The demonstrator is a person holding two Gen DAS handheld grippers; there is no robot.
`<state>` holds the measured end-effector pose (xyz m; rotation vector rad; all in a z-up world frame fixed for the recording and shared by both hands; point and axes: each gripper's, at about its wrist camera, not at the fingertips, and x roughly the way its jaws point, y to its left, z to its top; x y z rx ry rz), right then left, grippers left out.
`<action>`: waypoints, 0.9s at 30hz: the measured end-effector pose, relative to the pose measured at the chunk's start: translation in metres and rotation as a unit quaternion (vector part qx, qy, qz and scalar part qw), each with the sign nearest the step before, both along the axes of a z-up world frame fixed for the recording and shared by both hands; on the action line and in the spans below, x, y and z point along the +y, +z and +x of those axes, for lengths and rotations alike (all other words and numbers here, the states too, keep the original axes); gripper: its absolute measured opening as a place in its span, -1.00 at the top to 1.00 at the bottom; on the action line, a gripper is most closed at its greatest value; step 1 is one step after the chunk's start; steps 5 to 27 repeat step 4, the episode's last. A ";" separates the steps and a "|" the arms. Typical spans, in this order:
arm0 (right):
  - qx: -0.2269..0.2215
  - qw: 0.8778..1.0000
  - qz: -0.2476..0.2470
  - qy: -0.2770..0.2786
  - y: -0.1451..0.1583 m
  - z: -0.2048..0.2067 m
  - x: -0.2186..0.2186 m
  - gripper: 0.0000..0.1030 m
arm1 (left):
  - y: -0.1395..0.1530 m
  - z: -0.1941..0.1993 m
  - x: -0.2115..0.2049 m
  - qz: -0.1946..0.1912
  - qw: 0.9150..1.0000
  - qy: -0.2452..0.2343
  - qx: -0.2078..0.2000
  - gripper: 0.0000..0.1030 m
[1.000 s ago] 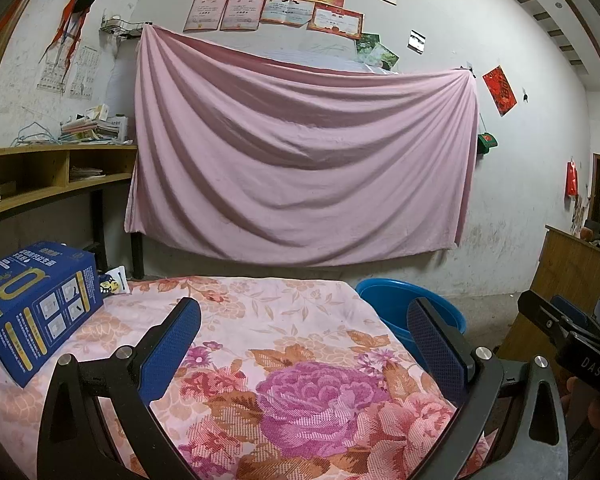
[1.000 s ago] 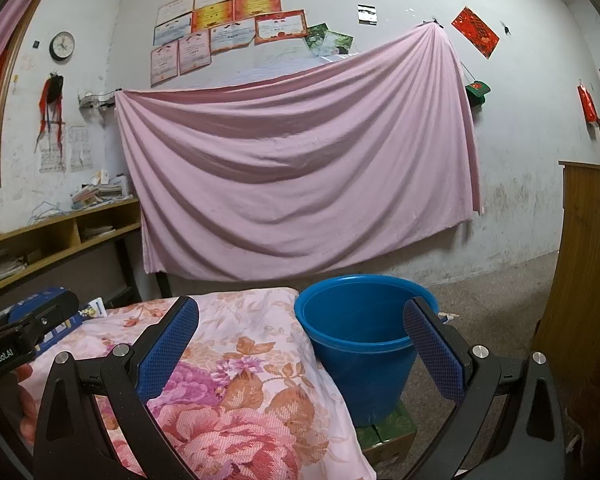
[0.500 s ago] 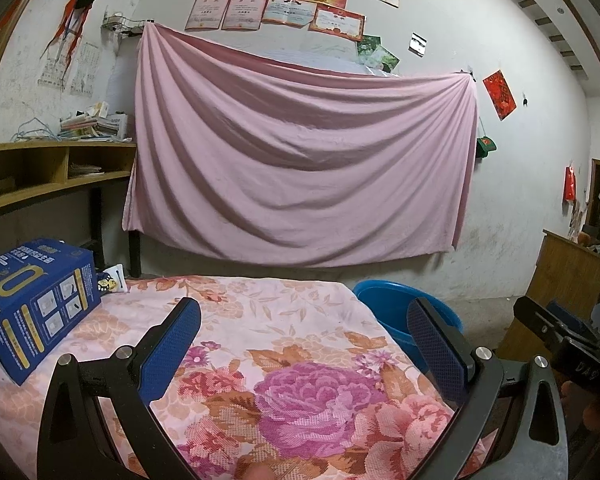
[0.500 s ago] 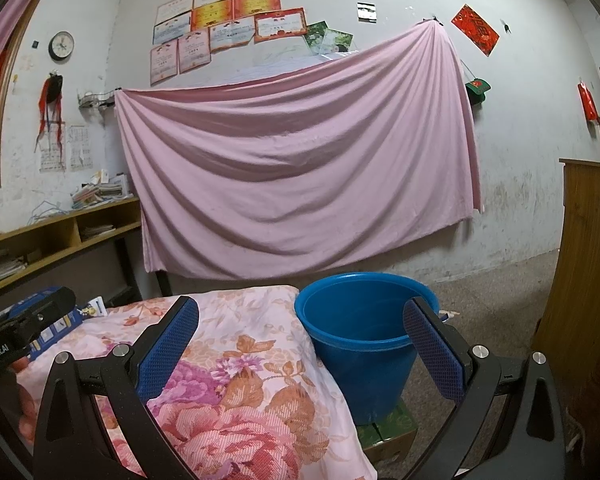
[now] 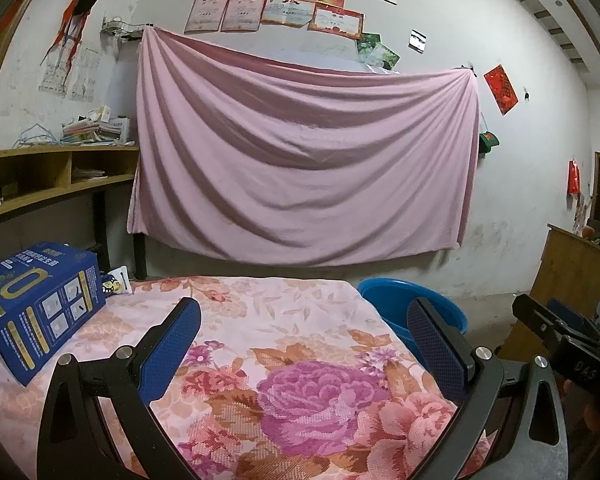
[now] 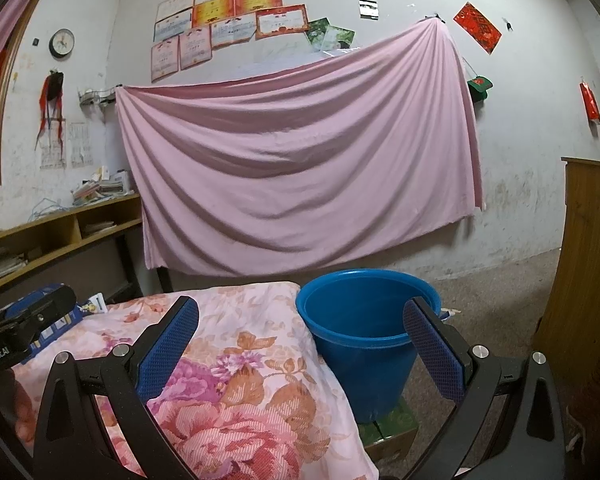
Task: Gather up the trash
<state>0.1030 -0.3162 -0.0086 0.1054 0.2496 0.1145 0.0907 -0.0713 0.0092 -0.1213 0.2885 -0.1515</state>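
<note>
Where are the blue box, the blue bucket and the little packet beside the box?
Blue box (image 5: 40,312), left wrist view, on its printed side face.
Blue bucket (image 6: 364,356), right wrist view, on its outer wall.
Little packet (image 5: 116,281), left wrist view, on its front.

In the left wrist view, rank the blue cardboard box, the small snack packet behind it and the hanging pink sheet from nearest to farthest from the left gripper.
From the left gripper:
1. Blue cardboard box, on the floral cloth, left.
2. Small snack packet, just behind the box.
3. Hanging pink sheet, on the back wall.
</note>
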 end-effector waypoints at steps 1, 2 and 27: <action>0.000 1.000 0.000 0.000 0.000 0.001 0.000 -1.00 | 0.000 0.000 0.000 0.000 1.000 0.001 0.001 -0.96; 0.001 1.000 0.000 0.000 0.000 0.001 0.001 -1.00 | -0.001 0.000 0.000 -0.001 1.000 0.002 0.002 -0.96; 0.002 1.000 -0.001 0.001 0.000 0.001 0.001 -1.00 | -0.001 0.002 0.001 -0.002 1.000 0.002 0.003 -0.96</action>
